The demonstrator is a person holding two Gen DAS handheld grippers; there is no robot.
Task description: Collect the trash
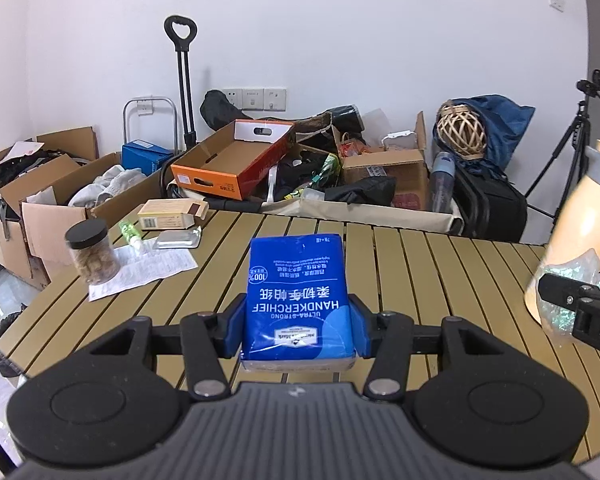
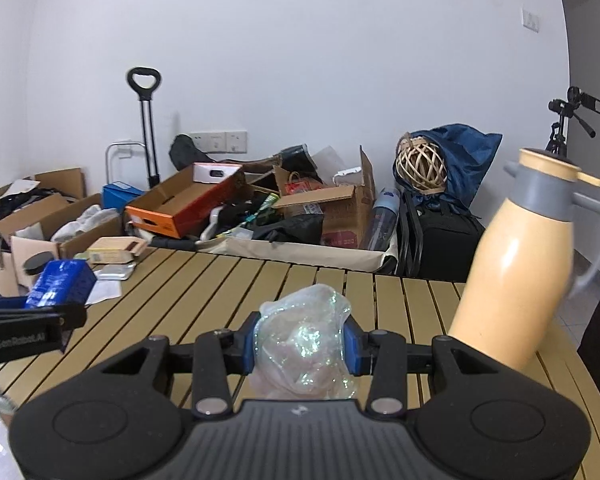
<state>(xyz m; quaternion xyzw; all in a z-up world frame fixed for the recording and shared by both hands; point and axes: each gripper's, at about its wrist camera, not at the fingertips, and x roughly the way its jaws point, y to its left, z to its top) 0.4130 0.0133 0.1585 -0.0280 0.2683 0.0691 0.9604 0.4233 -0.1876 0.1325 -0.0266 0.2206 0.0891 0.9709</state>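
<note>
Trash is in both of your hands: your left gripper is clenched on a blue handkerchief packet, its blue pads pressing the packet's two sides, and your right gripper is clamped on a crumpled wad of shiny clear plastic; both are held above the slatted table, not resting on it. Your left wrist view shows what the right barely catches: a jar with a black lid standing on a printed paper sheet, a small green bottle beside it, a foil blister pack and a tan carton at the far left edge (in the right view the packet hides most of that corner). Your right wrist view shows the whole tan flask with its grey collar and handle, standing near the table's right side; the left view cuts it off at the frame edge. Beyond the table, both views show cardboard boxes and bags on the floor.
</note>
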